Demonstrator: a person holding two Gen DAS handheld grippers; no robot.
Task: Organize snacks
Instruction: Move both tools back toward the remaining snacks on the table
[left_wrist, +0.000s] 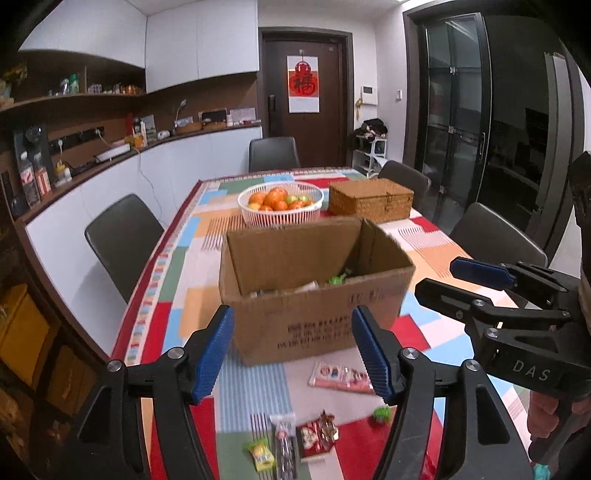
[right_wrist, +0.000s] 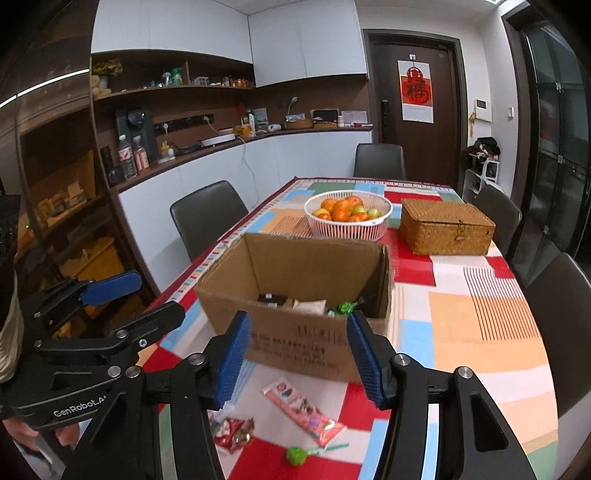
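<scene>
I see a corrugated cardboard box (left_wrist: 314, 295), open-topped and printed with dark text on its near wall, standing on a table (left_wrist: 436, 254) under a smooth patchwork cloth of red, blue, orange and striped blocks. Inside the box lie a few wrappers, one of them a green sweet (right_wrist: 347, 307). Behind it sit a white slatted plastic basket (left_wrist: 280, 214) of oranges and green fruit, and a lidded woven wicker box (left_wrist: 371, 201).

My left gripper (left_wrist: 291, 354) has its ribbed blue pads standing apart with nothing between them; the box's near wall is just beyond the tips. My right gripper (right_wrist: 295, 354) is likewise parted and empty, aimed at the same wall.

Loose snacks lie on the cloth below the jaws, short of the box: a flat pink packet (right_wrist: 304, 415), a crinkled red foil packet (right_wrist: 232, 432), a green lollipop (right_wrist: 297, 455), a yellow-green sweet (left_wrist: 260, 456) and a clear slim packet (left_wrist: 284, 443).
</scene>
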